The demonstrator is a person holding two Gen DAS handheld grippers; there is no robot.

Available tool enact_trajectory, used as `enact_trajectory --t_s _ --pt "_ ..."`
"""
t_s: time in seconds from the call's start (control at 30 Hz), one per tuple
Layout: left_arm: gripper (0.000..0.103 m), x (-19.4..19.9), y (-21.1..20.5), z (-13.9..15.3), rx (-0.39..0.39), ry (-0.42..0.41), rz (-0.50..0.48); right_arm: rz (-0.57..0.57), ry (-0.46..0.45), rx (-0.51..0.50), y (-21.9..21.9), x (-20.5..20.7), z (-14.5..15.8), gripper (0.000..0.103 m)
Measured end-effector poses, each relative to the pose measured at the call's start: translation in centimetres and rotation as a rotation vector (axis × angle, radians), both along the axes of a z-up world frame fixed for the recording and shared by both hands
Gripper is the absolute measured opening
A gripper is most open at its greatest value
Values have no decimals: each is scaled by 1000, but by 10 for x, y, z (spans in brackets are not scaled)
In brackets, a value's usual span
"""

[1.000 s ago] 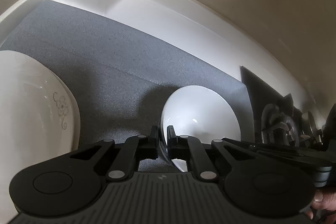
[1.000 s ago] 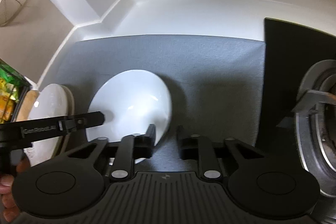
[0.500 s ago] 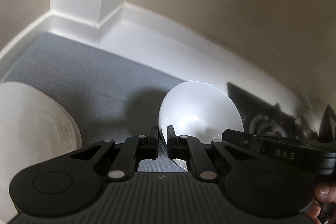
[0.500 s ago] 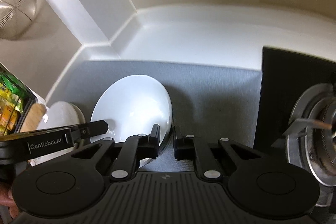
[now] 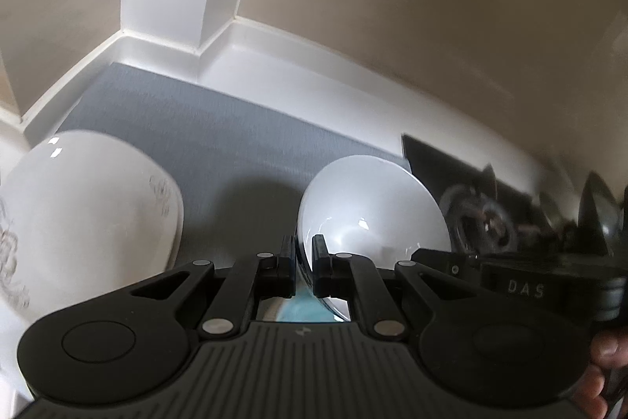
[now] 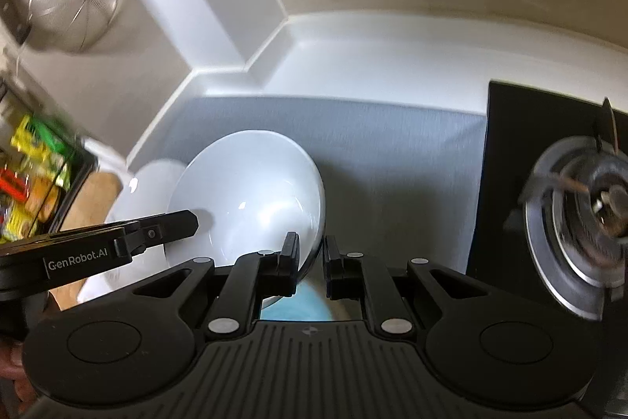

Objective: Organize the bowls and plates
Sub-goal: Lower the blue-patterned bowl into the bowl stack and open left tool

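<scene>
A plain white bowl (image 5: 373, 207) is held off the grey mat (image 5: 204, 128), with both grippers on its rim. My left gripper (image 5: 303, 258) is shut on its left rim. My right gripper (image 6: 311, 258) is shut on its right rim, and the bowl (image 6: 251, 195) fills the middle of the right wrist view. The left gripper also shows there as a black bar (image 6: 117, 242). A larger white dish with a floral print (image 5: 86, 207) sits at the left on the mat.
A black gas stove with a burner (image 6: 581, 214) lies to the right of the mat. A white counter edge and corner wall (image 5: 165, 6) stand behind. A metal strainer (image 6: 74, 6) hangs at upper left. A rack of colourful packets (image 6: 31, 175) stands far left.
Both grippers have risen with the bowl, lifting it off the mat. The right gripper has closed onto the rim. Both views have tilted up, showing more wall.
</scene>
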State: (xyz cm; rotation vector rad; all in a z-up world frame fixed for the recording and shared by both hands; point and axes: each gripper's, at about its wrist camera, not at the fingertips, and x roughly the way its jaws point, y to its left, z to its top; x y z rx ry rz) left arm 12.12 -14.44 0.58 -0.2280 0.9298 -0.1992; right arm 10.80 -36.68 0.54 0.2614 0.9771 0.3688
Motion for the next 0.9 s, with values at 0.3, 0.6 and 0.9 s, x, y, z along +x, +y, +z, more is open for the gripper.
enact_trajectory --t_s 0.3,0.6,0.9 --pt "8 -35 2 -12 -13 51 9 25 64 -19 0 -35 -13 12" --pt "8 -42 3 -24 0 90 13 41 79 -37 5 -42 -18 12" --pt "8 -44 0 -32 11 110 14 45 110 -65 8 -43 -26 12"
